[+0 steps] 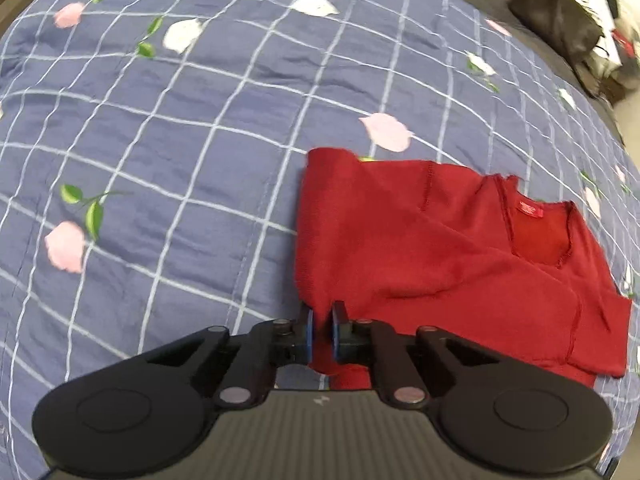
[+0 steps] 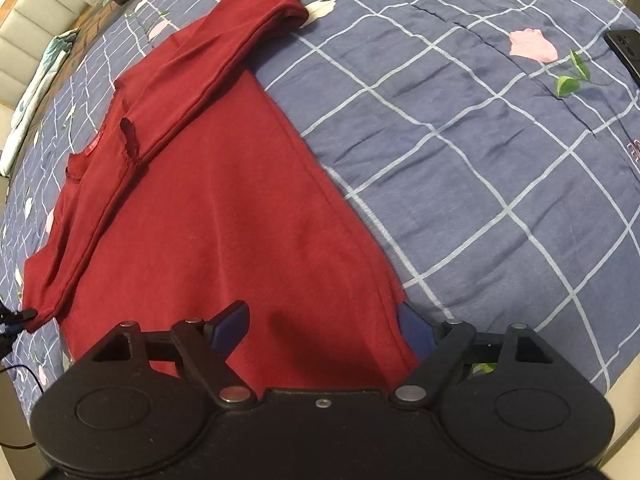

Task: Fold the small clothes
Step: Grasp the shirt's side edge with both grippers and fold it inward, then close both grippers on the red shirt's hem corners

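A small red knit top (image 1: 440,256) lies on a blue checked bedspread (image 1: 180,120), one sleeve folded across its chest and its neck label showing. My left gripper (image 1: 322,322) is shut on the cloth at the garment's near left edge; red fabric runs between the blue pads. In the right wrist view the same red top (image 2: 224,200) fills the middle, a long sleeve stretching toward the top. My right gripper (image 2: 324,328) stands open, its fingers wide apart over the hem, with the right finger at the garment's side edge.
The floral bedspread (image 2: 480,140) spreads to the right. A black bag (image 1: 560,20) sits at the far right edge of the bed. A dark phone (image 2: 626,52) lies at the right edge, and a padded headboard (image 2: 36,20) with a pillow stands at the far left.
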The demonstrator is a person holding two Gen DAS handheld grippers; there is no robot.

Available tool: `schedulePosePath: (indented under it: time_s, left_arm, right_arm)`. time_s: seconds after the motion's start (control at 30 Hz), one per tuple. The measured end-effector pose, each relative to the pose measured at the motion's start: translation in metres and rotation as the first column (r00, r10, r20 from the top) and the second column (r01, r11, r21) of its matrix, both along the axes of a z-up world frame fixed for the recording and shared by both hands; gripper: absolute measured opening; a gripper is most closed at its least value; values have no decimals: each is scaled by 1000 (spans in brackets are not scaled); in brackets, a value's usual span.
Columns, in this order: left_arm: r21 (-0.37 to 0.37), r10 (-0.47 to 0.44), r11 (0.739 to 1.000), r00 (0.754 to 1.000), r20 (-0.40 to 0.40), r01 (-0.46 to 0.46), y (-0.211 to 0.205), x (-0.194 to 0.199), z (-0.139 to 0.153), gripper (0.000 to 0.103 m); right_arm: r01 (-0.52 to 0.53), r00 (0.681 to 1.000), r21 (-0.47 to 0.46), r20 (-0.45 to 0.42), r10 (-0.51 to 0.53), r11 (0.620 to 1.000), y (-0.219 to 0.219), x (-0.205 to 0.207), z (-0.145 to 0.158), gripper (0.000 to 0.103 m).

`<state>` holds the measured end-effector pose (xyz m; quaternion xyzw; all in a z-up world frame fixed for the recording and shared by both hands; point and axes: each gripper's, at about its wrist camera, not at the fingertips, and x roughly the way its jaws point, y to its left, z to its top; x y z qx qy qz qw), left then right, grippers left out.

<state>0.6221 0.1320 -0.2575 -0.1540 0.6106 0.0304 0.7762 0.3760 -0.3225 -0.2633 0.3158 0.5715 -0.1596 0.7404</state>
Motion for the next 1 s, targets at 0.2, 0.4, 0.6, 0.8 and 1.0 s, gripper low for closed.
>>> schedulePosePath:
  time_s: [0.2, 0.4, 0.6, 0.8, 1.0]
  left_arm:
    - [9, -11, 1000, 999, 40, 11, -2, -27, 6, 67]
    - [1, -79, 997, 996, 44, 79, -10, -84, 5, 83]
    - [-15, -187, 982, 981, -56, 187, -34, -154, -15, 89]
    - [-27, -239, 971, 952, -189, 239, -59, -209, -43, 90]
    - [-61, -274, 962, 939, -207, 267, -76, -240, -42, 68]
  right_arm:
    - [-26, 1000, -19, 13, 26, 999, 3, -3, 3, 88]
    - [-77, 997, -67, -3, 77, 995, 6, -12, 2, 91]
    - [-162, 986, -96, -52, 157, 982, 7, -22, -3, 94]
    - [-217, 972, -70, -104, 209, 974, 3, -34, -15, 97]
    - [-301, 950, -64, -105, 293, 952, 5, -51, -22, 87]
